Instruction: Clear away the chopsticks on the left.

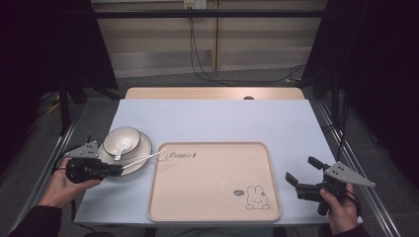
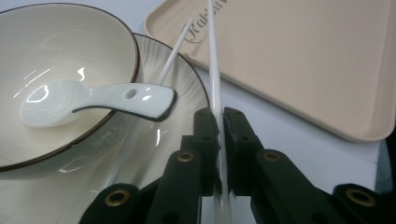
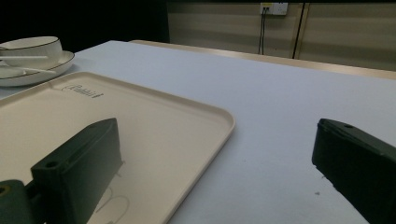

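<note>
1. The white chopstick (image 2: 214, 70), thin and glossy, is clamped between black jaws, its tip reaching over the tray's corner.
2. A second chopstick (image 2: 175, 51) slants across the plate rim beside it.

Cream ceramic bowl (image 1: 121, 140) with dark brown rim; glossy white chopstick (image 2: 214, 65); beige plastic tray (image 1: 212, 207) with outlined rabbit print; pale blue worktop (image 1: 212, 121).
</note>
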### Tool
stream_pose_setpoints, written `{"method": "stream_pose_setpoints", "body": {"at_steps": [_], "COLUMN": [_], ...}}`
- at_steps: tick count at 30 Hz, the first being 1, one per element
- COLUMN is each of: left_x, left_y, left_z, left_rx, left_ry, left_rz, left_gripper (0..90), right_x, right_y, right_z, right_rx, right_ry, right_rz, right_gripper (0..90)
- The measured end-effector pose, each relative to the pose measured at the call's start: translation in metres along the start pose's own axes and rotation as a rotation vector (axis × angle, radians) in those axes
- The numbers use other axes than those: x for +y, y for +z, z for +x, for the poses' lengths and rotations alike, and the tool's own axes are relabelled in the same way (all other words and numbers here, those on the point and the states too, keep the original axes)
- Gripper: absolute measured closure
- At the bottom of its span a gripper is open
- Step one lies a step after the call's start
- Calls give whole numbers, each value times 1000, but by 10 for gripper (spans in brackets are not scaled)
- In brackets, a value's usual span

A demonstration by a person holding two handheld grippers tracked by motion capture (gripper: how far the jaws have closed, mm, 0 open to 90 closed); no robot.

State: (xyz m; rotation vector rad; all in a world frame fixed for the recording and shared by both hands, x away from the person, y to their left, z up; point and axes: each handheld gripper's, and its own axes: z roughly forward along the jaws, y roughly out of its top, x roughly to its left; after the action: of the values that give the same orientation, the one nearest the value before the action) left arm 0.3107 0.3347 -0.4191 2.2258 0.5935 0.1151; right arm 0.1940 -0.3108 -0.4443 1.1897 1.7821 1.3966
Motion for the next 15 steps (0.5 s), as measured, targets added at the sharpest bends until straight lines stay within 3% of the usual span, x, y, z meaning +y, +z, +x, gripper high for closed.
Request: {"method": "stream_pose_setpoints", "body": {"at_steps": [4,11,15], "left_x": [-1,1,3], "left_y": [-5,-7,-5], "left_z": [-9,-31,-44], "left_rx": [6,13,43], "left_ry": [-31,-92,-121], "left_rz": [-41,-62,-66], "left_gripper": [844,844,844], "right_x": [0,0,0], "right_y": [0,0,0], "right_z": [0,0,0], "right_rx": [0,3,6], "right_ry": [2,-1,-4], "right_rz": [-1,0,-1], "right_gripper": [12,12,12]}}
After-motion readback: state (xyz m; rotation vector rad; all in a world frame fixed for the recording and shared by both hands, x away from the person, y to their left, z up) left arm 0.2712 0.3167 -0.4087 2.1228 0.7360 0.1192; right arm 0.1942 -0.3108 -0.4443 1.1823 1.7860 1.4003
